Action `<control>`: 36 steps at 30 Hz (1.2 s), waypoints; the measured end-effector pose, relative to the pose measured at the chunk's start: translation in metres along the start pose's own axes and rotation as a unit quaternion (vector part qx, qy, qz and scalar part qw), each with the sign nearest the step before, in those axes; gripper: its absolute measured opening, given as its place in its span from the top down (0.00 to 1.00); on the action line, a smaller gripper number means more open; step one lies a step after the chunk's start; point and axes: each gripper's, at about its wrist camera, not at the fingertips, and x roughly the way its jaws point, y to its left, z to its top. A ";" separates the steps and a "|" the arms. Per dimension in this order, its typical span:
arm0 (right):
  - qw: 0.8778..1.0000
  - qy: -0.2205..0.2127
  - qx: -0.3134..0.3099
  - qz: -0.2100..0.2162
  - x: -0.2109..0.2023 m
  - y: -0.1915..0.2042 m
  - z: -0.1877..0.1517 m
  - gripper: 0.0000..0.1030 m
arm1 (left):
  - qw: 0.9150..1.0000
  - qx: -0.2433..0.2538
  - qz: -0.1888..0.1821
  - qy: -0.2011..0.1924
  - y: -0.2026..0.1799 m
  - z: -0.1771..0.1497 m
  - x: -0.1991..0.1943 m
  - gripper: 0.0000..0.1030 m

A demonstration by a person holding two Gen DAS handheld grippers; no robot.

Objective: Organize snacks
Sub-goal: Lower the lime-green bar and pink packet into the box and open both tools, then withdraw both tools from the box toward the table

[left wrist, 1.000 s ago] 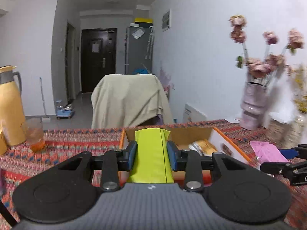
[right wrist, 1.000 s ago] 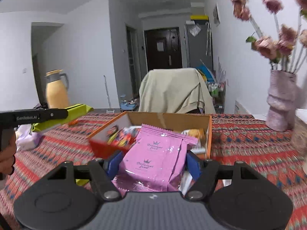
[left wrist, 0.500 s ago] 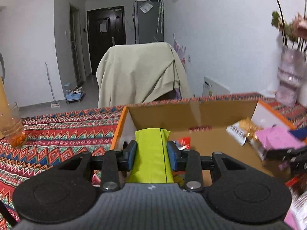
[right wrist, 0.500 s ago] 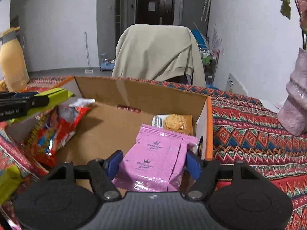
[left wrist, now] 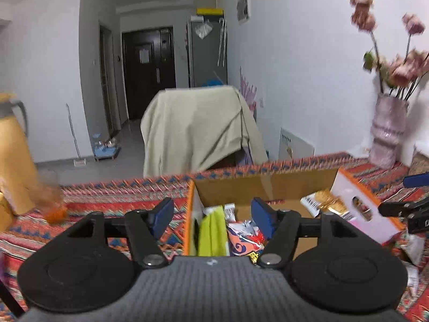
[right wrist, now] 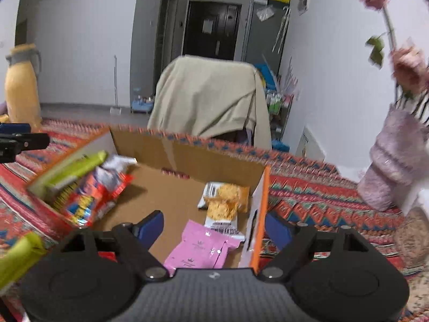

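Both packets have dropped into the cardboard box: green packet from the left gripper, pink packet from the right gripper; jaws opening, empty. Next, I'd judge, fetch the stray green snack outside.

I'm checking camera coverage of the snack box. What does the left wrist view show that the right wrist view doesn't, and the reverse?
Only the left view: a glass of orange stuff by the jug.

Only the right view: the pink packet on the box floor, and a green packet outside the box.

Both: the box, the green packet and red bag inside, the cracker packs, vase and draped chair.
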 end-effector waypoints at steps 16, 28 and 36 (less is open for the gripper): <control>0.995 -0.095 0.015 0.027 -0.235 0.019 -0.092 0.10 | 0.995 0.017 -0.054 -0.078 -0.007 -0.087 -0.235 0.05; 0.993 -0.109 0.042 -0.005 -0.293 0.066 -0.236 0.08 | 0.996 -0.049 -0.067 -0.043 -0.009 -0.207 -0.294 0.01; 0.991 -0.099 0.083 0.026 -0.287 0.094 -0.302 0.03 | 0.996 -0.060 -0.060 -0.006 -0.004 -0.251 -0.298 0.01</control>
